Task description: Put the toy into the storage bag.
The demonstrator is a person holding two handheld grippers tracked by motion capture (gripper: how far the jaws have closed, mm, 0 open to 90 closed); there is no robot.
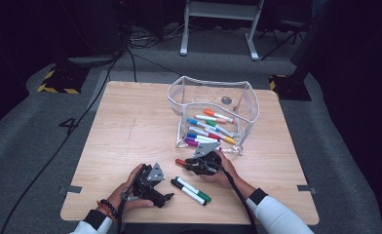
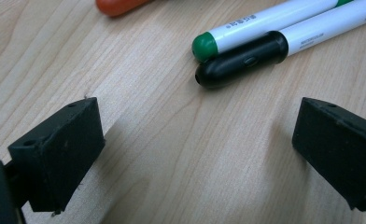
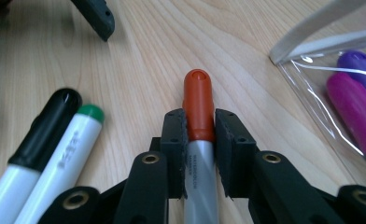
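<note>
The orange marker (image 3: 199, 108) is cut off at the bottom edge of the right gripper view, clamped between the right hand-held gripper (image 3: 199, 128) jaws. Lower centre in the high view, the left hand-held gripper (image 1: 165, 197) rests spread apart on the counter (image 1: 130, 122).

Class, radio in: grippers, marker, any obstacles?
Right gripper shut on red marker. Left gripper open, empty. Clear pouch ahead, nothing blocking.

Left gripper (image 2: 197, 154): 2 black jaws spread wide above bare wooden table (image 2: 172, 154); green-capped marker (image 2: 265, 23) and black-capped marker (image 2: 246, 58) lie touching, side by side, beyond them; orange cap (image 2: 118, 5) at far edge.
</note>
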